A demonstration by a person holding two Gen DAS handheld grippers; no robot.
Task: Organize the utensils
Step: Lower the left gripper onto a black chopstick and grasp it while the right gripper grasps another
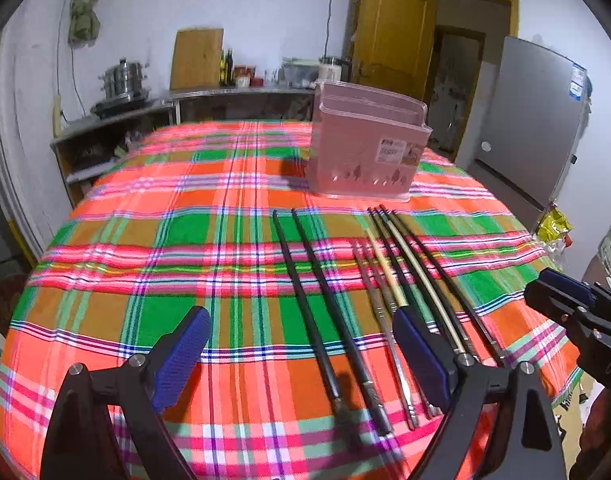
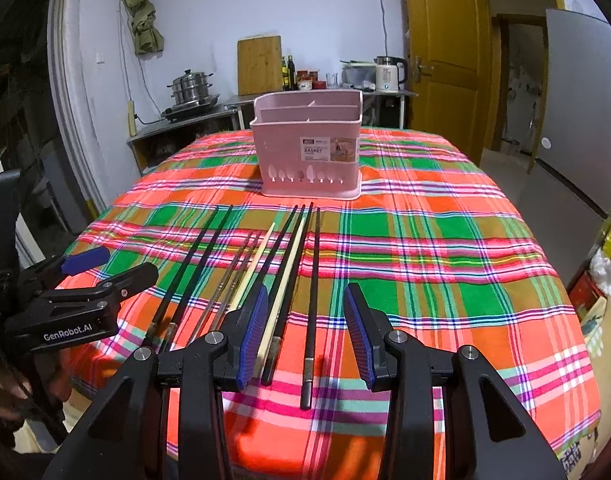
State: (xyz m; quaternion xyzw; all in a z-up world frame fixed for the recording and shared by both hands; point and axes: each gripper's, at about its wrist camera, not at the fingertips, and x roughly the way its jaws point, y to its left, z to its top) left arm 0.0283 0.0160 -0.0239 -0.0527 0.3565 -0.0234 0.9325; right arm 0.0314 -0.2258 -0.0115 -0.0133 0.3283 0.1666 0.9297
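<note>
Several chopsticks lie side by side on the plaid tablecloth (image 1: pixel 185 240), pointing at a pink utensil basket (image 1: pixel 365 148) (image 2: pixel 309 148) that stands upright farther back. My left gripper (image 1: pixel 301 356) is open low over the near ends of two black chopsticks (image 1: pixel 317 312), with thin metal chopsticks (image 1: pixel 379 312) by its right pad. My right gripper (image 2: pixel 305 336) is open too; a single black chopstick (image 2: pixel 312 280) lies between its pads and a cream chopstick (image 2: pixel 289 268) runs along the left pad. Neither gripper holds anything. Each gripper shows in the other's view: the right gripper (image 1: pixel 545 292), the left gripper (image 2: pixel 113 266).
A steel counter with a steamer pot (image 2: pixel 191 88), bottles, a cutting board (image 2: pixel 259 66) and a kettle (image 2: pixel 389 74) lines the back wall. A grey fridge (image 1: pixel 537 120) and a yellow door (image 2: pixel 441 48) stand at the right. Bags (image 1: pixel 553 228) crowd the table's right edge.
</note>
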